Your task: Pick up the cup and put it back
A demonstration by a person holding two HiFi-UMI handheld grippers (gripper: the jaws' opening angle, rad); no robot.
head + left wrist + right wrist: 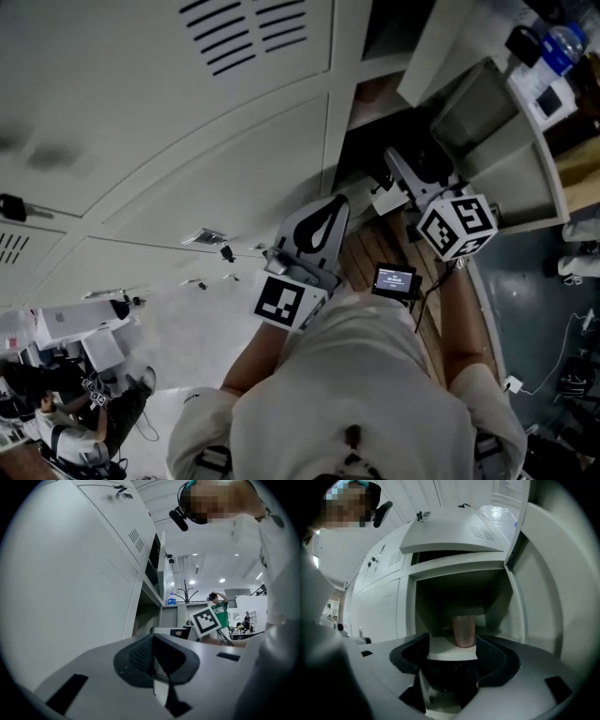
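Two tools are held up in front of a wall of pale lockers (pixel 187 141), one in each of the person's hands. The right tool (pixel 452 656) has its jaws spread wide apart and grips nothing. It points roughly level into an open locker compartment. The cup (pixel 464 631), brownish and upright, stands on the pale shelf (pixel 440 646) inside that compartment. In the right gripper view it shows in the gap between the two jaws but farther in, and neither jaw touches it. The compartment's door (pixel 548 597) hangs open at the right.

The left tool (pixel 152 657) has its jaws pressed together with nothing between them. It points along the closed locker fronts, away from the cup. In the head view the left tool (pixel 317 225) sits near the middle, and the right tool (pixel 394 173) reaches towards the dark opening.
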